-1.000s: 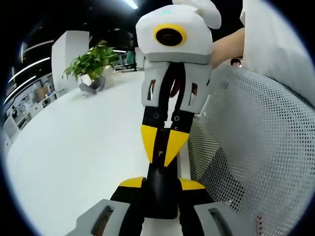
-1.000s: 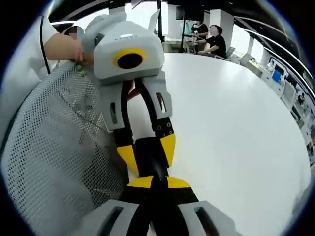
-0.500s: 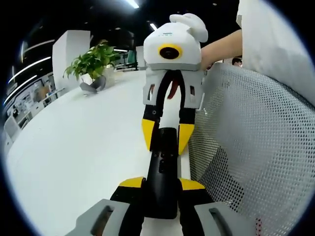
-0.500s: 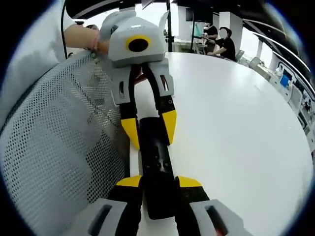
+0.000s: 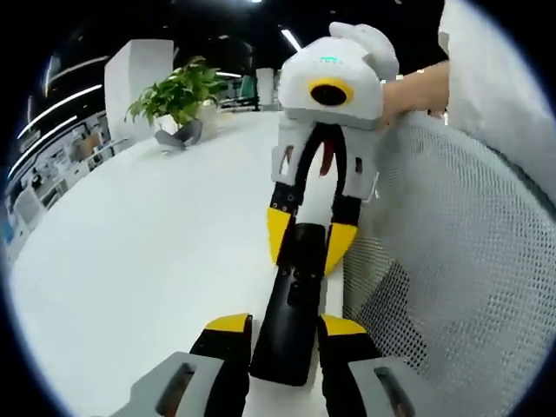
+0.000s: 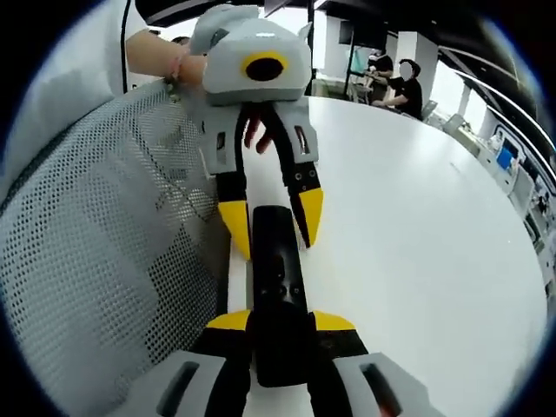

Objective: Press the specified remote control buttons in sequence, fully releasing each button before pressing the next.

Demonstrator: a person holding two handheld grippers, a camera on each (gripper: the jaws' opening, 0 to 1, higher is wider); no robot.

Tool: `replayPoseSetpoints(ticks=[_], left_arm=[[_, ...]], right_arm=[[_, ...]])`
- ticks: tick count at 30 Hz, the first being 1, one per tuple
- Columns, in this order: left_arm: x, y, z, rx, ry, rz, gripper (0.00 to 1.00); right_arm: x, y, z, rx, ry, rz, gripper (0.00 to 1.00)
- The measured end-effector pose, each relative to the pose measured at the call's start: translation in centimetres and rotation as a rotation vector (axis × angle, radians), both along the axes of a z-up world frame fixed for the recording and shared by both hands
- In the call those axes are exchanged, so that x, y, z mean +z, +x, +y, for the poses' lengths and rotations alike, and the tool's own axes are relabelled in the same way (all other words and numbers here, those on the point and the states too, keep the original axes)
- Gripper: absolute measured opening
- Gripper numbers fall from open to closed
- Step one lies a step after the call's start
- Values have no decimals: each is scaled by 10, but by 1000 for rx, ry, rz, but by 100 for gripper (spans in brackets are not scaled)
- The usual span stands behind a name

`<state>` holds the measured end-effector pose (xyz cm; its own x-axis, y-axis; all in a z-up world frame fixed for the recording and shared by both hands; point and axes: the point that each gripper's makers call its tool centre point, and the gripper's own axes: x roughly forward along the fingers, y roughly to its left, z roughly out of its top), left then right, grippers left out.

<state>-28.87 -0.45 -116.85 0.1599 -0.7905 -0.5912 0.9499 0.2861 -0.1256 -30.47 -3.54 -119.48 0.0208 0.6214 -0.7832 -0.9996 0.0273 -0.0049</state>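
- The remote control [image 5: 291,308], a long black bar, lies on the white table [image 5: 130,261] close to the table's edge, right beside the mesh chair back [image 5: 452,261] that stands against that edge.
- In the left gripper view, the left gripper [image 5: 282,334] has its yellow-tipped jaws on either side of the near end of the remote control, pinching it between them.
- In the same view, the right gripper [image 5: 301,239] reaches in from the far side, its yellow tips straddling the far end of the remote; a small gap shows on each side, so it does not look to be clamping.
- In the right gripper view, the remote control [image 6: 278,287] runs lengthwise from the right gripper [image 6: 280,328] at the bottom up to the left gripper [image 6: 274,221] opposite.
- There the right gripper's jaws sit close along both sides of the remote's near end; whether they grip it or merely flank it I cannot tell.
- The left gripper's yellow tips stand spread wider than the remote in this view, one tip at each side of its far end.
- A person's hand [image 5: 408,87] holds the right gripper from behind, above the chair back.
- A potted plant [image 5: 178,95] stands at the far side of the table, well apart from the remote control.
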Motion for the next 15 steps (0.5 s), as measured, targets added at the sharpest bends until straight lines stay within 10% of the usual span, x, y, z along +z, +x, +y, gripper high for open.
replayPoseSetpoints(ticks=[15], left_arm=[[108,37,39,339,-200,-251,73]], right_arm=[[0,1,1,-10,15,-5,22]])
